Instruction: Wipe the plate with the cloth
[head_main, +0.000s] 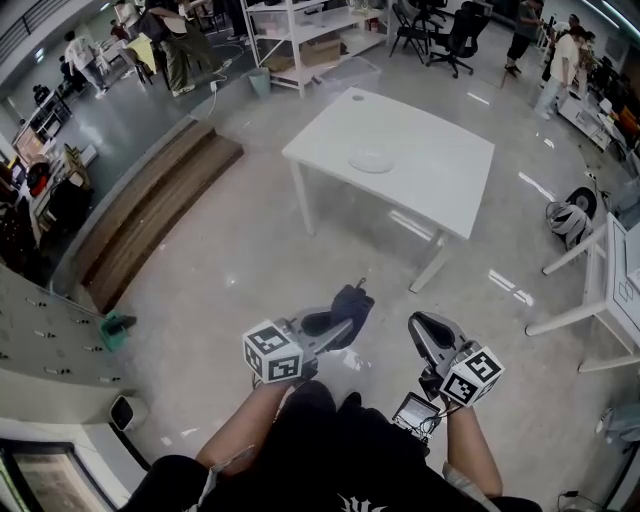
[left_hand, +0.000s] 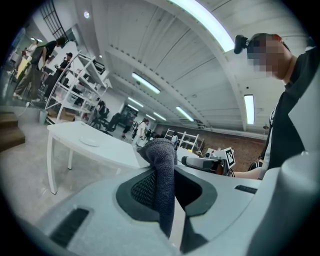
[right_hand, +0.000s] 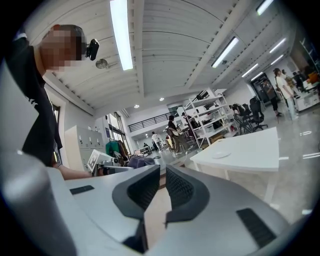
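A pale round plate (head_main: 371, 160) lies on a white table (head_main: 440, 190) some way ahead of me across the floor. My left gripper (head_main: 345, 318) is shut on a dark grey cloth (head_main: 353, 303) that sticks up from between its jaws. The left gripper view shows the cloth (left_hand: 161, 170) pinched between the pads, with the plate (left_hand: 90, 142) far off at the left. My right gripper (head_main: 418, 322) is held beside the left one, shut with nothing in it. In the right gripper view the plate (right_hand: 220, 155) rests on the table (right_hand: 250, 150) at the right.
Wooden steps (head_main: 150, 210) run along the left. A white shelving unit (head_main: 300, 40) and office chairs (head_main: 440, 30) stand beyond the table. Another white desk (head_main: 610, 290) and a bag (head_main: 568, 218) are at the right. Several people stand far off. A green object (head_main: 115, 328) lies at the left.
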